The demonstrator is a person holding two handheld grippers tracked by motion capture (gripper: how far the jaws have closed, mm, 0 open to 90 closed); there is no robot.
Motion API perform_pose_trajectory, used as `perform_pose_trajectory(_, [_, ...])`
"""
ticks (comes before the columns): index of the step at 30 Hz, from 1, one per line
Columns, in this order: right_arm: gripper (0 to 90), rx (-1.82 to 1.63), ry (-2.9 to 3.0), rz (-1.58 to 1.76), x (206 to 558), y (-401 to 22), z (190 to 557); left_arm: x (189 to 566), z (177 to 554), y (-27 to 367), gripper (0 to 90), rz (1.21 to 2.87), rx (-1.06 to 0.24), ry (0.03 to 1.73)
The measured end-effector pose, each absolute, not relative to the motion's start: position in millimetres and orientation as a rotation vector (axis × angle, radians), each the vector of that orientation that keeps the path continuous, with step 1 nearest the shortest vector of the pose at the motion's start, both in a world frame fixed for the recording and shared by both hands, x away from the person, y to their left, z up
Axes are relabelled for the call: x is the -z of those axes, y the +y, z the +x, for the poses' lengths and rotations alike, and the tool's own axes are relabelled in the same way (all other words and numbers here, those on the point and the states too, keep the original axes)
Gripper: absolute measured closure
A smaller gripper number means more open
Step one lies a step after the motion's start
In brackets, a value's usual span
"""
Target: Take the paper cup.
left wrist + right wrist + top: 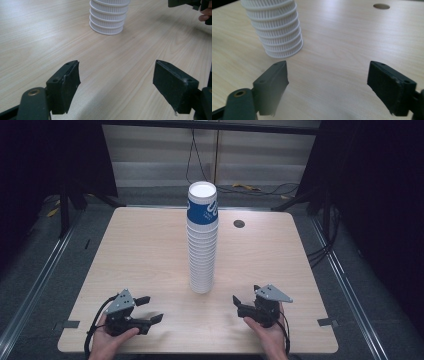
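White cup stack (pixel 202 240) stands between both spread tools.

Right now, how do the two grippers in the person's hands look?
Both are black, each with two flat, blocky jaws. The left gripper and the right gripper each carry a grey three-cornered plate on top. A black cable trails from each toward the person. No sleeves are visible.

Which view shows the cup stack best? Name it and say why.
The high view: the whole cup stack stands upright on the table, blue top cup included. The left gripper view and right gripper view catch just its ribbed lower cups.
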State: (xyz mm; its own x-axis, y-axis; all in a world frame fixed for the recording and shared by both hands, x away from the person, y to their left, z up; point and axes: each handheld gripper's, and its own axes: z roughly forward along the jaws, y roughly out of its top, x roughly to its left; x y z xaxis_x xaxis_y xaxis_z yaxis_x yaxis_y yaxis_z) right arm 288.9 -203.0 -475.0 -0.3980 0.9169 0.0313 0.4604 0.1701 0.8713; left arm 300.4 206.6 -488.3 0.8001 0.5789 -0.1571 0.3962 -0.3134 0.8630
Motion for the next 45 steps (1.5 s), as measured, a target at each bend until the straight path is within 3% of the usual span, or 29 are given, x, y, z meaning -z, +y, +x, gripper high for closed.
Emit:
perform_pose_trajectory(2, [20.8, -1.186, 1.912, 1.289, 474.4, -202.2, 287.9, 488.1, 301.5, 205.8, 21.5, 1.943, -0.22, 0.734])
perform_pose_trajectory(34, [20.4, -1.336, 1.992, 1.136, 451.2, -195.0, 278.8, 486.0, 302.8, 202.7, 18.3, 1.943, -0.213, 0.687])
perform_pose_trajectory(45, [16.8, -1.39, 2.008, 1.093, 433.0, -191.2, 277.6, 484.9, 299.6, 202.3, 18.1, 1.937, -0.205, 0.671])
